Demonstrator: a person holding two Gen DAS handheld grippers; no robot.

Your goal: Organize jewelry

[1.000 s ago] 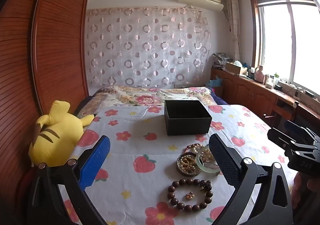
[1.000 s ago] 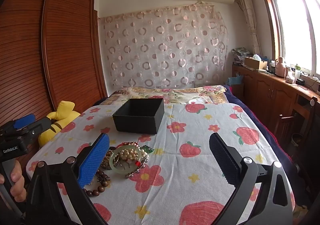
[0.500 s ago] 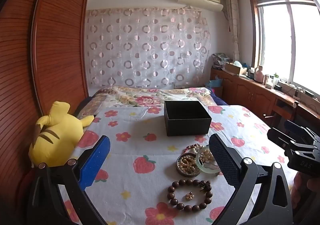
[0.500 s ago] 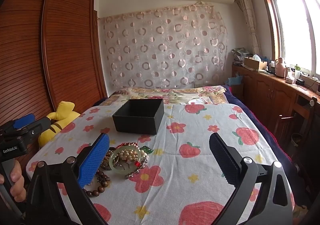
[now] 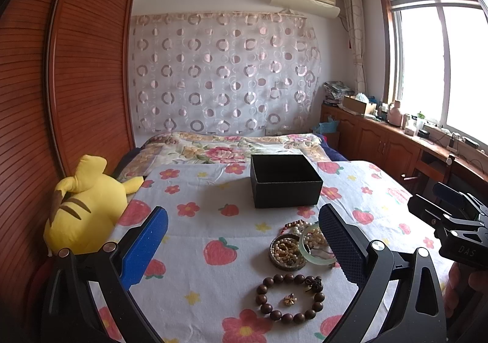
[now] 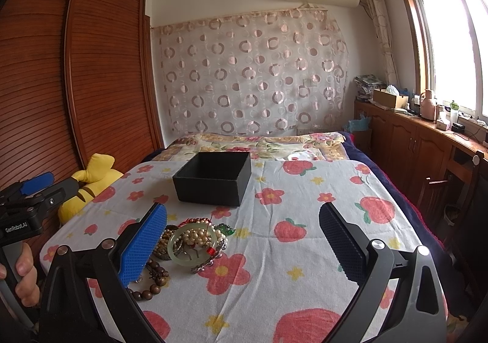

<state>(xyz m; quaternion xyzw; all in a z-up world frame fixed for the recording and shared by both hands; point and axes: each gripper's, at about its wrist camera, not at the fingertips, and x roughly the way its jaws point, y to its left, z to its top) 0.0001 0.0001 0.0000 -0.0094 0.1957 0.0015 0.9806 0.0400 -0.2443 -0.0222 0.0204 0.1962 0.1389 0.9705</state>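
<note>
An open black box (image 5: pixel 285 180) stands on the strawberry-print sheet, also in the right wrist view (image 6: pixel 213 178). In front of it lies a pile of jewelry: a round tin of beads (image 5: pixel 286 253), a pale green jade bangle (image 5: pixel 314 253) (image 6: pixel 195 244) with pearl beads, and a dark wooden bead bracelet (image 5: pixel 289 297) (image 6: pixel 152 279) with a small gold charm (image 5: pixel 289 298) inside its ring. My left gripper (image 5: pixel 244 247) is open and empty above the sheet, just short of the pile. My right gripper (image 6: pixel 244 247) is open and empty, the pile at its left finger.
A yellow plush toy (image 5: pixel 82 205) lies at the bed's left edge by the wooden wardrobe (image 5: pixel 61 83). A folded floral quilt (image 5: pixel 228 148) lies behind the box. Wooden cabinets (image 5: pixel 396 148) with clutter run along the right under the window.
</note>
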